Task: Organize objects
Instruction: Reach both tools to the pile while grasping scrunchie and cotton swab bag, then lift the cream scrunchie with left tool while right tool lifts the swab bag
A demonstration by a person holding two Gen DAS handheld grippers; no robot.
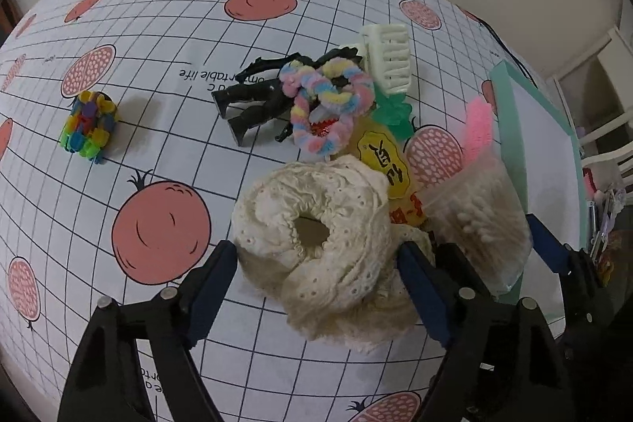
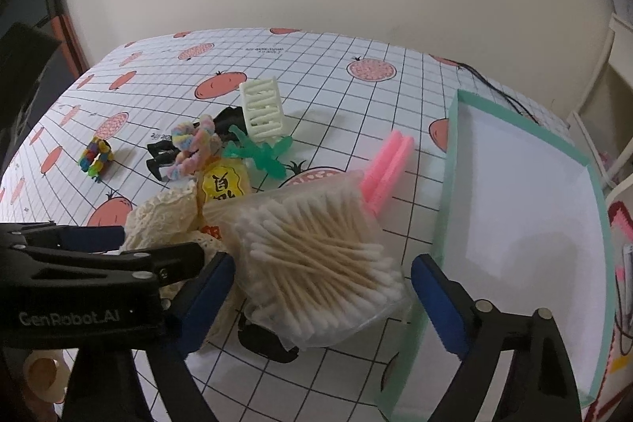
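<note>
Tray (image 2: 526, 184) empty, clutter unsorted: my left tool (image 1: 316, 263) gapes around the scrunchie (image 1: 312, 224), right tool (image 2: 322, 275) around cotton swabs (image 2: 312, 248).

on the table (image 1: 166, 129), seen from the left wrist, the lace scrunchie (image 1: 312, 236) lies at centre. at its 3 o'clock, touching it, sits the bag of cotton swabs (image 1: 478, 220), with the tray (image 1: 546, 145) beyond at 2. the snack packet (image 1: 385, 161) lies at 1, the fuzzy scrunchie (image 1: 328, 101) and clips (image 1: 257, 97) at 12, the toothed claw clip (image 1: 389, 60) behind them. the bead bracelet (image 1: 89, 125) lies well apart at 10.
</note>
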